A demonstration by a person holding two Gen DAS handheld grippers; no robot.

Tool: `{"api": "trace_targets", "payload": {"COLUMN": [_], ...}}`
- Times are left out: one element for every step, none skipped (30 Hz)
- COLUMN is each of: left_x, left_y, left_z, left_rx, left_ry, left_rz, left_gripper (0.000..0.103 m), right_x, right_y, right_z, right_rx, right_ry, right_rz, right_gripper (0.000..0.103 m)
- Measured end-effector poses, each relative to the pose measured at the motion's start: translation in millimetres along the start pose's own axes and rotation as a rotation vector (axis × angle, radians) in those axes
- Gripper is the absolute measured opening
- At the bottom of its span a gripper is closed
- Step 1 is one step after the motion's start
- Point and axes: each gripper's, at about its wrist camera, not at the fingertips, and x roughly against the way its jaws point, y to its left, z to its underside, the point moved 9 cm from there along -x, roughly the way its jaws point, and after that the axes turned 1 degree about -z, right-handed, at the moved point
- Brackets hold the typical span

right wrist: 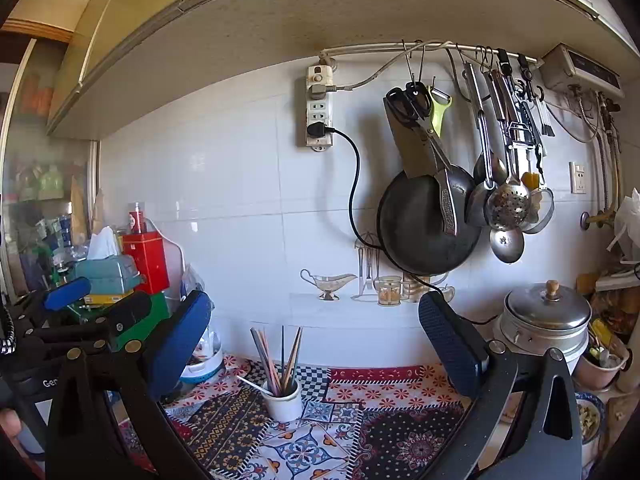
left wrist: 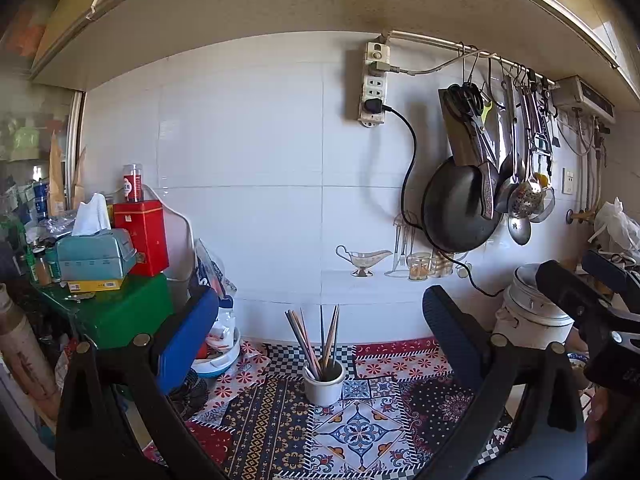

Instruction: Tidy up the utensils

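A white cup (left wrist: 324, 388) stands on the patterned cloth near the wall and holds several chopsticks (left wrist: 316, 340) upright. It also shows in the right wrist view (right wrist: 285, 400) with its chopsticks (right wrist: 280, 360). My left gripper (left wrist: 320, 344) is open and empty, its blue pads either side of the cup, short of it. My right gripper (right wrist: 316, 344) is open and empty, held above and in front of the cup. The right gripper shows at the right edge of the left wrist view (left wrist: 592, 300).
A rail holds a black pan (right wrist: 428, 228), scissors, ladles (right wrist: 508, 216) and a peeler. A power strip (right wrist: 319, 108) hangs on the tiled wall with a black cable. A steel pot (right wrist: 548, 320) stands right. Red and green boxes (left wrist: 132, 264) and a tissue box are stacked left.
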Motion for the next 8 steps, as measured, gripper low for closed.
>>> {"api": "trace_targets", "payload": {"left_x": [0.1,0.0,0.2,0.4,0.0,-0.4,-1.1,-1.8], "left_y": [0.2,0.4,0.8,1.3,1.7,2.1,2.8,3.5], "left_z": [-0.3,-0.5,-0.7,-0.7,-0.7,-0.6,-0.3,0.6], "left_rx": [0.000,0.000,-0.001,-0.002,-0.003,-0.004,-0.004,-0.003], "left_ry": [-0.001,-0.002,-0.005,-0.006,-0.006,-0.005,-0.003,-0.001], "left_rz": [0.001,0.001,0.000,-0.001,0.000,0.001,0.001,0.001], "left_gripper": [0.103,0.103,0.103,0.103,0.103,0.103,0.103,0.103], "right_x": [-0.3,-0.9,-1.5,-2.0,-2.5,-3.2,-3.9,-4.5], "right_y": [0.5,0.8,1.5,1.9,2.3,2.7,3.0,3.3], "right_z": [0.0,0.0,-0.1,0.2,0.5,0.7,1.1,1.5], "right_rx": [0.000,-0.001,-0.002,-0.002,-0.003,-0.004,-0.004,-0.004], "right_ry": [0.000,0.000,0.001,0.001,0.002,0.003,0.004,0.004], "right_rz": [-0.001,-0.001,-0.001,-0.002,-0.003,-0.004,-0.004,-0.005], "right_gripper": [0.103,0.103,0.103,0.103,0.103,0.103,0.103,0.103]}}
